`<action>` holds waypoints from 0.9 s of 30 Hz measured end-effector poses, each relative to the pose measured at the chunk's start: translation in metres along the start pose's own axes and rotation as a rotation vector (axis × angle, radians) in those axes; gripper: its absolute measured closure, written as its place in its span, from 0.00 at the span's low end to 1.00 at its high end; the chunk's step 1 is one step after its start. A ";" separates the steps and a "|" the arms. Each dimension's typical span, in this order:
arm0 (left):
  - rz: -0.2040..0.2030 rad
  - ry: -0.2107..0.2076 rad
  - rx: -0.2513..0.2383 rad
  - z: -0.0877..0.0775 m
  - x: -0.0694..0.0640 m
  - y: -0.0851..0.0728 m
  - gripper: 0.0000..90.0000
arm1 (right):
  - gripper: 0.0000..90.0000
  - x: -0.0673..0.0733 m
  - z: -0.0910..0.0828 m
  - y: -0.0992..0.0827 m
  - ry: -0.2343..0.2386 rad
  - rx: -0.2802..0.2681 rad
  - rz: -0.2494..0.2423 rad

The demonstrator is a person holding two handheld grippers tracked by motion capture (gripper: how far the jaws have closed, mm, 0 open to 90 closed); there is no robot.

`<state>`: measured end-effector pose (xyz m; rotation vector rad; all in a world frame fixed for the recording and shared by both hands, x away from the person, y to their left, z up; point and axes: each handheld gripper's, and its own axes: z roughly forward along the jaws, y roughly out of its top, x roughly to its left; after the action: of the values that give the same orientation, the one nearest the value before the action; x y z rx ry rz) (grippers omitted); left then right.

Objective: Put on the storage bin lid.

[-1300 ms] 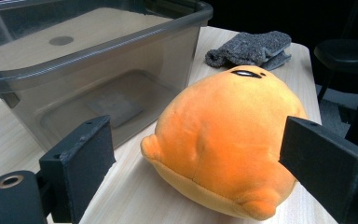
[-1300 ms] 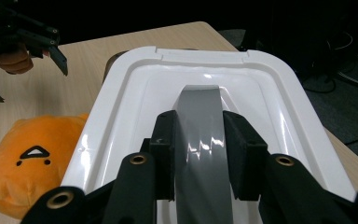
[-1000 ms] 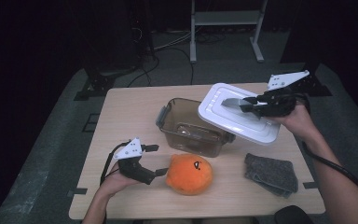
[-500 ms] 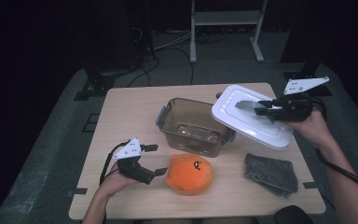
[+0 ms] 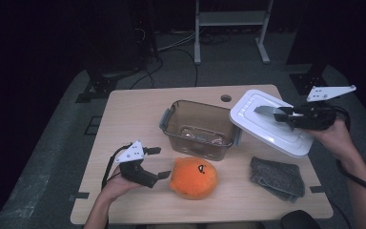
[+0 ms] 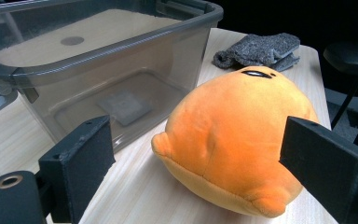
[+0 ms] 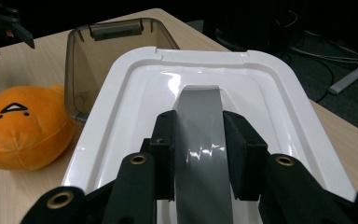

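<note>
Nearest the person, at about 7 o'clock on the bench [image 5: 124,109], the left gripper [image 5: 155,162] rests low over the wood in the person's left hand [image 5: 116,183], its fingers [image 6: 81,156] spread wide and released, pointing toward 3 o'clock at the orange plush toy [image 5: 194,177]. In the left gripper view the toy sits between the two pads without either one pressing on it. The toy lies near the front edge at roughly 6 o'clock, its small face turned upward. To its right, at about 4 o'clock, a folded grey cloth [image 5: 276,177] lies flat on the bench, well apart from the toy. Just beyond the toy, at the bench's middle, stands the clear grey container [image 5: 199,128], open at the top, with a latch at its left end. Over its right end, at about 2 o'clock, the white lid [image 5: 270,121] is held tilted, its near-left edge just beside the container's rim and its right side out over the bench edge. The right gripper [image 5: 277,113], carried in the person's right hand [image 5: 333,138], has its fingers [image 7: 165,149] clenched on the grey tape handle [image 7: 200,140] that arches over the lid's top; the right gripper view shows both pads pressing the strip from either side. Farther off, near 12 o'clock, a round hole [image 5: 226,98] pierces the bench top.
</note>
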<state>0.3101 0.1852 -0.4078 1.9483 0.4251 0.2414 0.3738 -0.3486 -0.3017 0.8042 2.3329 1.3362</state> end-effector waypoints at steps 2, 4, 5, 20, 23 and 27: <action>-0.002 0.000 -0.001 0.000 0.000 0.000 0.10 | 0.73 -0.001 -0.002 -0.004 -0.006 0.003 0.007; -0.002 0.001 0.000 0.000 0.000 0.000 0.10 | 0.73 -0.002 -0.005 -0.008 -0.012 0.001 0.015; -0.003 0.001 -0.001 0.000 0.000 0.000 0.10 | 0.73 -0.002 -0.006 -0.010 -0.014 0.000 0.020; -0.003 0.004 0.006 0.000 0.001 -0.001 0.10 | 0.73 -0.007 -0.016 -0.036 -0.040 0.008 0.064; 0.000 0.003 0.007 0.001 0.001 -0.001 0.10 | 0.73 -0.007 -0.017 -0.041 -0.043 0.012 0.074; 0.001 0.002 0.006 0.001 0.001 -0.001 0.10 | 0.73 -0.008 -0.018 -0.048 -0.048 0.016 0.079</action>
<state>0.3107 0.1852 -0.4091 1.9549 0.4265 0.2434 0.3555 -0.3851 -0.3338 0.9324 2.2995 1.3166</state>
